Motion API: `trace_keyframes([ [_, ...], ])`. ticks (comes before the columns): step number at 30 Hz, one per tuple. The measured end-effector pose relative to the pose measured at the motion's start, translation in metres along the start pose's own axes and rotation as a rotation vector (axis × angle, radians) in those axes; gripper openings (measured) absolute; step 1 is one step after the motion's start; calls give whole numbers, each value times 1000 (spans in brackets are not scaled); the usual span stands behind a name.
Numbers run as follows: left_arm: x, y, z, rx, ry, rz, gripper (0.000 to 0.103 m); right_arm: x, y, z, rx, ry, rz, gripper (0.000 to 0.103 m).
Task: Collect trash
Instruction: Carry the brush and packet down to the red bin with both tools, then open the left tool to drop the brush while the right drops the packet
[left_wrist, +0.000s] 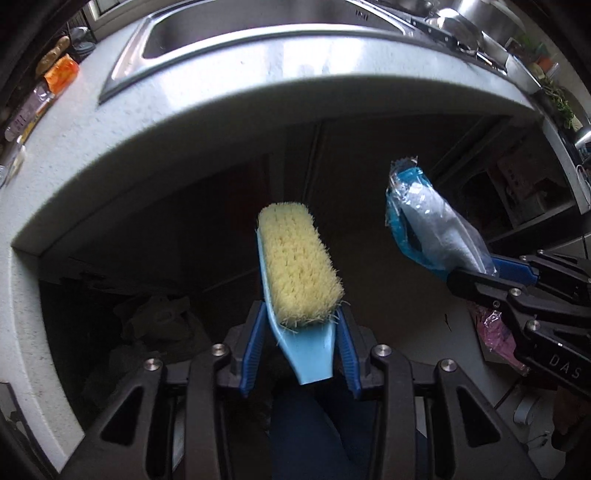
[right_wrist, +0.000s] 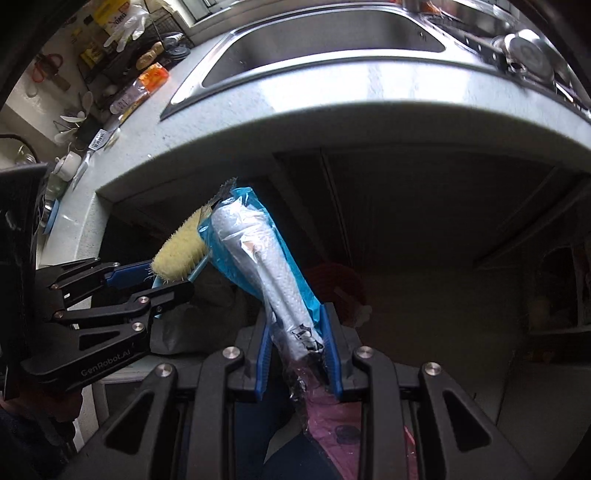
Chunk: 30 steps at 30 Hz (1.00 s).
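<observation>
The left gripper (left_wrist: 300, 350) points steeply downward, its blue fingers (left_wrist: 254, 343) clamped on a brush handle. Beside it, the right gripper (right_wrist: 297, 347) tilts down likewise, its fingers (right_wrist: 330, 343) pinched on a plastic wrapper. The two are near but apart.

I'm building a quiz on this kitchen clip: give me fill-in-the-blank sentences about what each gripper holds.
1. The left gripper holds a brush with ____ bristles.
2. The right gripper grips a blue-and-silver ____.
3. On the countertop beyond both is a steel ____.

Missing words: yellow; wrapper; sink
</observation>
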<state>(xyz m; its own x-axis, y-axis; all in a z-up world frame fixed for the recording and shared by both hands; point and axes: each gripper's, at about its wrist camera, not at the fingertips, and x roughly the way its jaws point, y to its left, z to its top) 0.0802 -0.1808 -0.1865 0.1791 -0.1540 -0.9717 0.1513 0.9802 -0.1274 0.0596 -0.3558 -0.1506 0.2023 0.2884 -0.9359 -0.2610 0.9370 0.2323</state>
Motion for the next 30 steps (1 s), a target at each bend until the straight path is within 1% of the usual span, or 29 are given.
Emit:
trace_keyframes([
  [5, 79, 0, -12, -11, 62, -32, 35, 66, -18, -11, 58, 58, 24, 24],
  [7, 109, 3, -17, -7, 72, -40, 35, 98, -25, -14, 77, 77, 20, 24],
  [10, 161, 9, -21, -5, 88, -76, 35, 141, -36, -18, 95, 84, 7, 24],
  [13, 217, 16, -24, -4, 112, -64, 35, 192, -45, -23, 103, 108, 7, 24],
  [17, 277, 20, -29, -4, 125, -66, 35, 257, -55, -27, 113, 130, -2, 24],
  [20, 314, 22, -29, -5, 141, -89, 35, 291, -62, -36, 133, 133, -10, 24],
  [24, 357, 18, -29, 8, 162, -94, 35, 324, -75, -43, 155, 138, -12, 24],
  [26, 372, 14, -29, 29, 170, -90, 35, 334, -84, -53, 170, 150, -19, 24],
  [30, 381, 7, -26, 70, 186, -98, 35, 347, -92, -61, 207, 164, -28, 24],
])
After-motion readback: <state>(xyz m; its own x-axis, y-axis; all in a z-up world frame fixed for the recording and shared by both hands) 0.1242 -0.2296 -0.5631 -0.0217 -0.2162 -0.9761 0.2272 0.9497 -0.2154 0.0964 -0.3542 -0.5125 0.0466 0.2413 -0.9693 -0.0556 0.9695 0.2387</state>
